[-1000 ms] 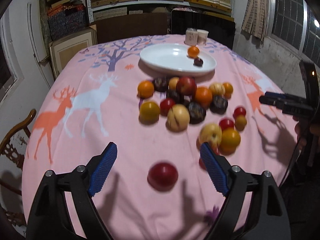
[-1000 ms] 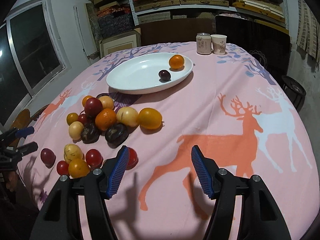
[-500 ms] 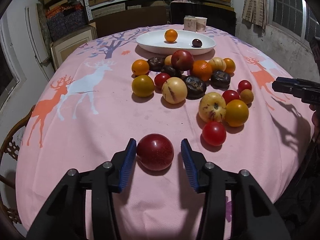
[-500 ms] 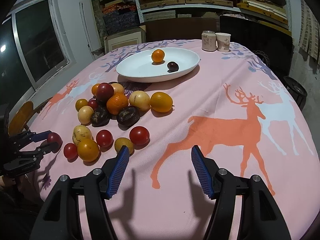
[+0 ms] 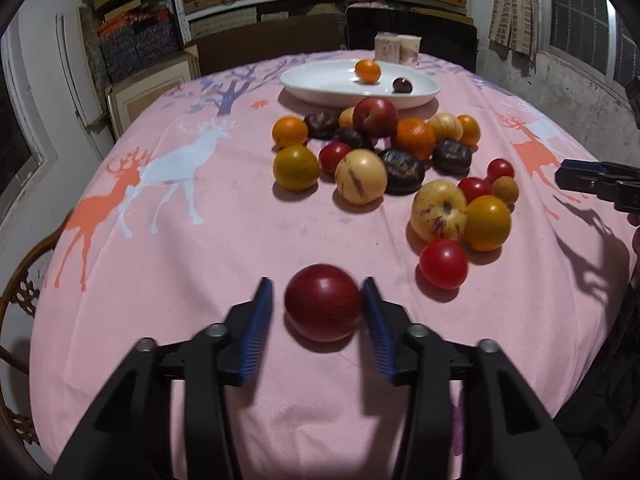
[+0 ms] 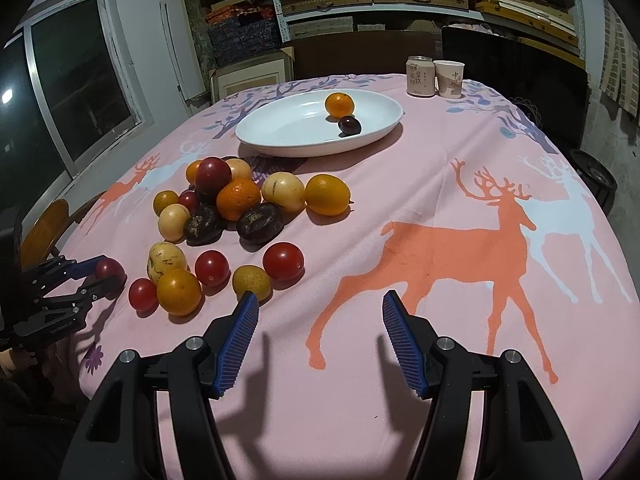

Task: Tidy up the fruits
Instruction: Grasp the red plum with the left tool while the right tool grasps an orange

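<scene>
A dark red plum (image 5: 323,302) rests on the pink deer tablecloth near the front edge, between the pads of my left gripper (image 5: 317,286). The jaws are opening: the right pad is against the plum and a small gap shows at the left pad. The right wrist view shows this gripper (image 6: 107,276) at far left with the plum (image 6: 109,271). My right gripper (image 6: 320,298) is open over bare cloth with nothing between its fingers. A pile of mixed fruit (image 5: 360,176) lies mid-table. Behind it, a white oval plate (image 6: 280,136) holds an orange (image 6: 339,105) and a dark plum (image 6: 349,125).
A can (image 6: 419,76) and a paper cup (image 6: 449,78) stand at the table's far edge. A wooden chair (image 5: 16,280) is at the left of the table. Shelves of boxes fill the back wall. Bare cloth with an orange deer print lies on the right.
My left gripper came down onto the plum and its jaws narrowed from wide to close around it, then eased apart slightly. The right gripper has hardly moved.
</scene>
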The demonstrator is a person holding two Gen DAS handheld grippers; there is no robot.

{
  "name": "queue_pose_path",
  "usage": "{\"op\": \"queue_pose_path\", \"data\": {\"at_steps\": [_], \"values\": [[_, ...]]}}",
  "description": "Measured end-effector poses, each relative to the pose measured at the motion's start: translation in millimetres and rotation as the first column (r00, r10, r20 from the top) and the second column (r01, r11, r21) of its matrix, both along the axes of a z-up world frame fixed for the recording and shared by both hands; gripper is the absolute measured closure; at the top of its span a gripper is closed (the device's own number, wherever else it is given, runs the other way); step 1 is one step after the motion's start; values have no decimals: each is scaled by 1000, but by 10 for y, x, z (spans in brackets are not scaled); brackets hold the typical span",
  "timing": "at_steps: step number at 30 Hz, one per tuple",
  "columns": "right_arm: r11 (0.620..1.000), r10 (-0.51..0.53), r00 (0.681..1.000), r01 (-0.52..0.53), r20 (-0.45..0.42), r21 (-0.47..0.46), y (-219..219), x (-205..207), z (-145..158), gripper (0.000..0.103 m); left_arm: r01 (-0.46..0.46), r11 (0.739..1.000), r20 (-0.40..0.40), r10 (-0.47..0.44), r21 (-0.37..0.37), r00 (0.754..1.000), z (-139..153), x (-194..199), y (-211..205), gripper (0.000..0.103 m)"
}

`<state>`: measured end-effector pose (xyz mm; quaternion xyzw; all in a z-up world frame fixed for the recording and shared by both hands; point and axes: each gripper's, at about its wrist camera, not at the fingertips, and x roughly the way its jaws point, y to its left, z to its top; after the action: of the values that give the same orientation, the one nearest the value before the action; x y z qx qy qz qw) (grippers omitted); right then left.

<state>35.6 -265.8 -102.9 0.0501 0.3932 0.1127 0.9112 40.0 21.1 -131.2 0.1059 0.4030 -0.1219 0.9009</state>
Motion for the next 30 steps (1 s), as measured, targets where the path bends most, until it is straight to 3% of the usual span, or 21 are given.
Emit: {"op": "queue_pose_path", "data": {"at_steps": [2, 3, 8, 12, 13, 15, 18, 21, 25, 30], "values": [[1000, 2, 1000, -2, -1, -2, 12, 3, 1, 38, -3, 1000, -21, 2, -19, 1000, -50, 14, 28, 54], [1000, 2, 1000, -2, -1, -5, 15, 5, -1, 38, 7, 1000, -15, -7, -28, 1000, -44, 0, 27, 65], [1000, 11, 1000, -11, 5, -7, 40, 153, 64, 38, 6, 998, 0, -6, -67, 1000, -6, -28, 39, 65], [998, -10, 999, 12, 35, -58, 58, 500, 167, 39, 21, 995, 18, -20, -100, 1000, 86, -69, 38, 65], [995, -21, 999, 24, 36, -96, 72, 640, 153, 42, 27, 995, 20, -25, -96, 999, 98, -80, 27, 65], [990, -17, 1000, 17, 2, -142, 105, 883, 66, 58, 33, 995, 25, -31, -94, 999, 119, -100, 18, 65], [985, 51, 997, -60, -64, -161, 221, 1156, -75, 61, 28, 994, 20, -26, -103, 999, 124, -106, 49, 65], [975, 89, 993, -103, -80, -195, 361, 1261, -130, 61, 16, 993, 10, -15, -114, 1000, 116, -80, 85, 65], [966, 69, 994, -86, -79, -242, 411, 1385, -200, 62, 12, 993, -1, -12, -118, 1000, 102, -24, 85, 65], [981, 46, 998, -51, -35, -188, 327, 1249, -131, 66, 21, 993, 21, -19, -120, 1000, 192, 9, 68, 65]]}}
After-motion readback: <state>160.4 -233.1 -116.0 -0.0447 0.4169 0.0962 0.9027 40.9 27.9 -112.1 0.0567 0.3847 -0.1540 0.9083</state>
